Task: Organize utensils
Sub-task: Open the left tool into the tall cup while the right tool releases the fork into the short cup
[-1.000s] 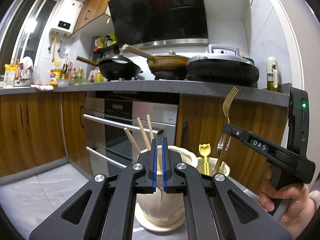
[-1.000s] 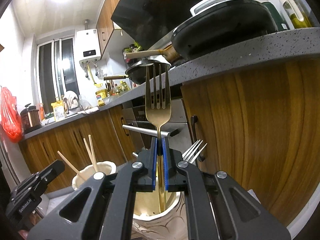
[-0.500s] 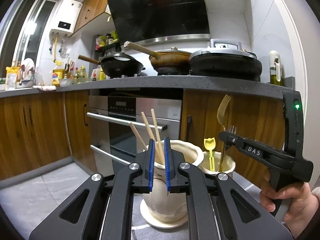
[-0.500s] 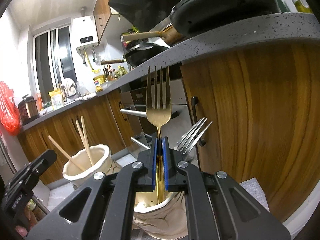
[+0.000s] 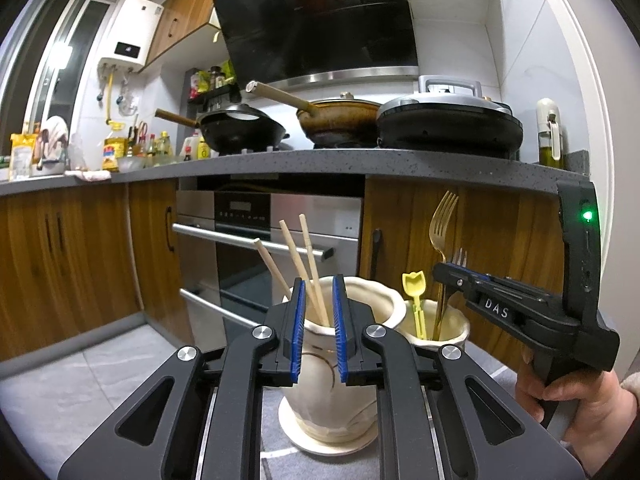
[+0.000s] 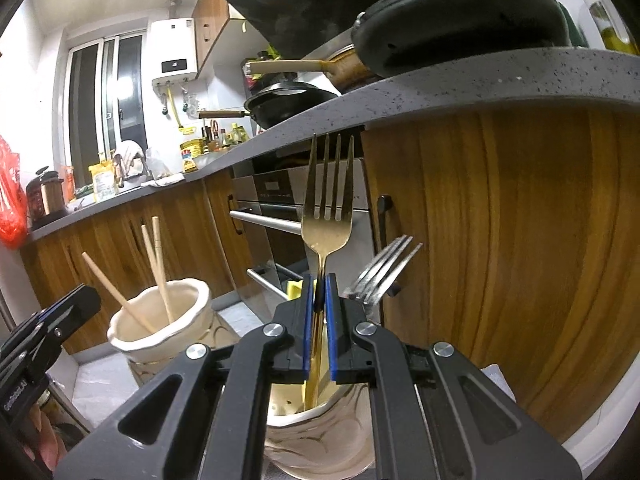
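The right gripper pinches a shiny gold metal fork, tines up, its handle down in the small cream pot below. A silver fork leans beside it. The left gripper is empty, jaws apart, before a big wavy-rimmed cream pot of wooden chopsticks. Only the left view shows what may be a yellow plastic pick.

A grey speckled countertop runs across the kitchen, above wooden cabinet doors and a built-in oven with long steel handles. On the stove stand a black wok and a brown pan, both with wooden handles, and beside them a round black electric griddle. A dark range hood hangs above. A white water heater is on the wall. Sauce bottles stand near the corner, and an oil bottle stands at the far right. A red plastic bag hangs at the left.
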The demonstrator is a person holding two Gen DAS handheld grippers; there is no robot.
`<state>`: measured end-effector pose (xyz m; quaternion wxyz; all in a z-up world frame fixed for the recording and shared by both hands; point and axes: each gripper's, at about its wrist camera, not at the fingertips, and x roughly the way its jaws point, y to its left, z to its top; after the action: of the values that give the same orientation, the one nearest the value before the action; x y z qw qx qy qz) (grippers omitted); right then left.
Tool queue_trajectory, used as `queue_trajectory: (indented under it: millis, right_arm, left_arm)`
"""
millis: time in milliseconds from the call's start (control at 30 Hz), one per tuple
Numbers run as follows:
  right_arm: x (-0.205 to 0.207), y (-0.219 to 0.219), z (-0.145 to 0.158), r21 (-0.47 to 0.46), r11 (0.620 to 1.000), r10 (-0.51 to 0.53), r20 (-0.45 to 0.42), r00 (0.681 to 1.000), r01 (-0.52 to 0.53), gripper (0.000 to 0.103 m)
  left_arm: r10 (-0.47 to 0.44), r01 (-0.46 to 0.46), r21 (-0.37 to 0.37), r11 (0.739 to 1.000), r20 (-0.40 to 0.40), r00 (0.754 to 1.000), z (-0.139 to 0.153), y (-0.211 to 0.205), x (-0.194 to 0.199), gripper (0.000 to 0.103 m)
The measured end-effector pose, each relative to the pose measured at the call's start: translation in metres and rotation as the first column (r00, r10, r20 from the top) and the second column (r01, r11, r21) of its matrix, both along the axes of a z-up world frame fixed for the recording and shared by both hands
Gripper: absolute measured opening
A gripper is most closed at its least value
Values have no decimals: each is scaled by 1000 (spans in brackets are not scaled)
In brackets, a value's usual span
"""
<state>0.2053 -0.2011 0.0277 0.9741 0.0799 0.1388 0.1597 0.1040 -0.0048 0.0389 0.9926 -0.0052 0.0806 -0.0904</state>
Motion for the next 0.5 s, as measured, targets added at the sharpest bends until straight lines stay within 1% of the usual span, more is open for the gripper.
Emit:
queue_trajectory:
  millis: [333,367,400,467,500]
  right_arm:
    - [-1,-2,-1,10,1000,-9,4,1000,9,9]
    - [0,-3,-1,13,1000,-7,3,1000,7,15]
    - [-1,-3,-1,20,1000,-4,4,1000,4,24]
    - [-5,-4,0,31,1000,1,16,1000,-1,29]
    - [-7,-3,1,31,1000,-1,20,1000,0,30]
  left_arm:
    - [-1,1,1,1000,2,1000,-1,0,0,15]
    - [0,0,1,1000,2,1000,-1,0,0,15]
    - [1,-1,1,1000,2,1000,-1,0,0,16]
    - [1,-1,-1,1000,3,1000,-1,0,-1,23]
    - [3,-3,-2,1000,6,1000,-1,0,-1,28]
